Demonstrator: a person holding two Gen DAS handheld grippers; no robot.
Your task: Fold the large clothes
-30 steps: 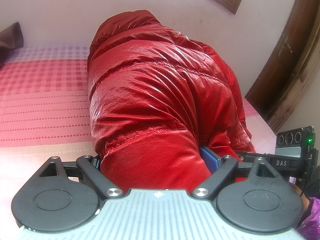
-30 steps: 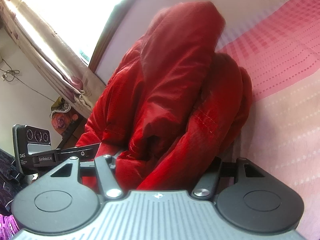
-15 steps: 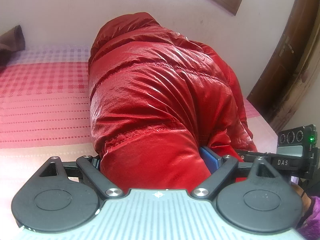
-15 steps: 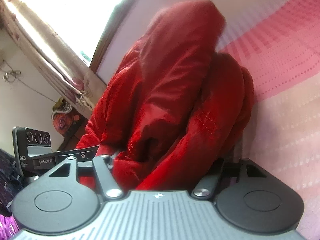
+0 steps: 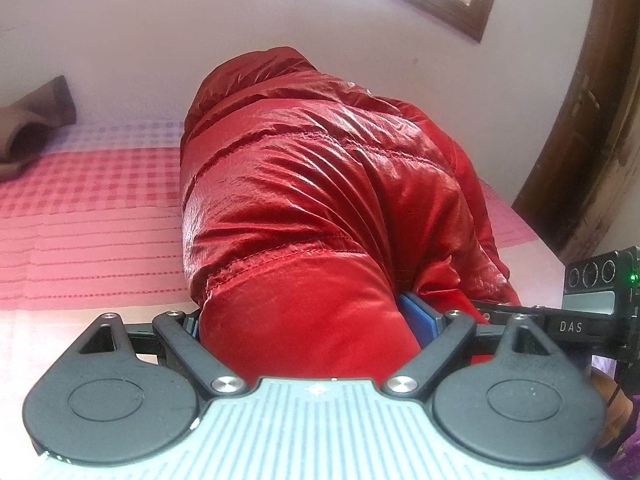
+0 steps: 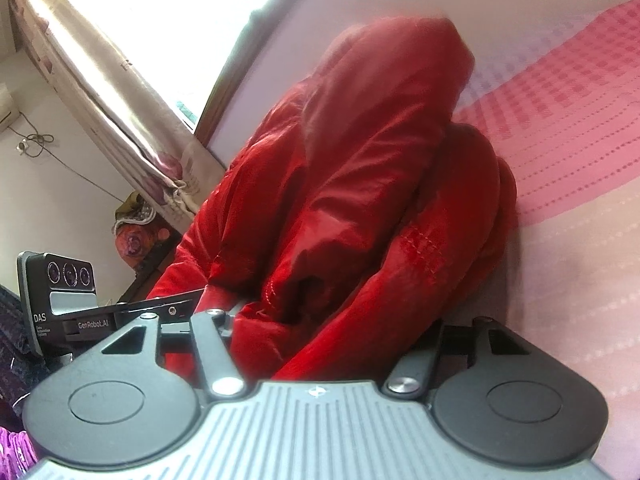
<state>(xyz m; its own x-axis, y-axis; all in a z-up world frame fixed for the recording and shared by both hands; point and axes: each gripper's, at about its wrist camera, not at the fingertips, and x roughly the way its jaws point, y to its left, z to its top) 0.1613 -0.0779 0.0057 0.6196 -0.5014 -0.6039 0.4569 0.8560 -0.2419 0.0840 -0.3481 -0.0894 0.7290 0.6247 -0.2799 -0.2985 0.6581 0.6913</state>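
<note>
**Red puffer jacket gripped at its near end by both grippers on a pink bed**

Red, glossy quilted fabric fills the middle of both wrist views. The puffer jacket (image 5: pixel 320 200) lies bunched in a long mound on the pink checked bedsheet (image 5: pixel 88 216), its far end reaching toward the pale wall (image 5: pixel 160 40). Stitched seams cross the shiny top panel.

Left wrist view: the left gripper (image 5: pixel 316 320) has its jaws set fairly wide, with a thick fold of the jacket filling the gap between them. A blue pad (image 5: pixel 418 316) on the right-hand finger presses against the cloth; the other finger is almost hidden behind the fold. At the right edge of this view the other tool shows, marked "DAS", touching the jacket's side. A brown cloth item (image 5: pixel 32 128) rests on the far left of the bed, well apart from the jacket. A wooden window frame (image 5: pixel 460 8) sits high on the wall.

Right wrist view: the right gripper (image 6: pixel 332 344) is tilted, and rolled layers of the jacket (image 6: pixel 360 184) are bunched between its fingers, whose tips are buried in fabric. A floral curtain (image 6: pixel 120 100) hangs beside the bright window at upper left. The left tool's camera block (image 6: pixel 64 292) appears at the left, next to the jacket's edge.
</note>
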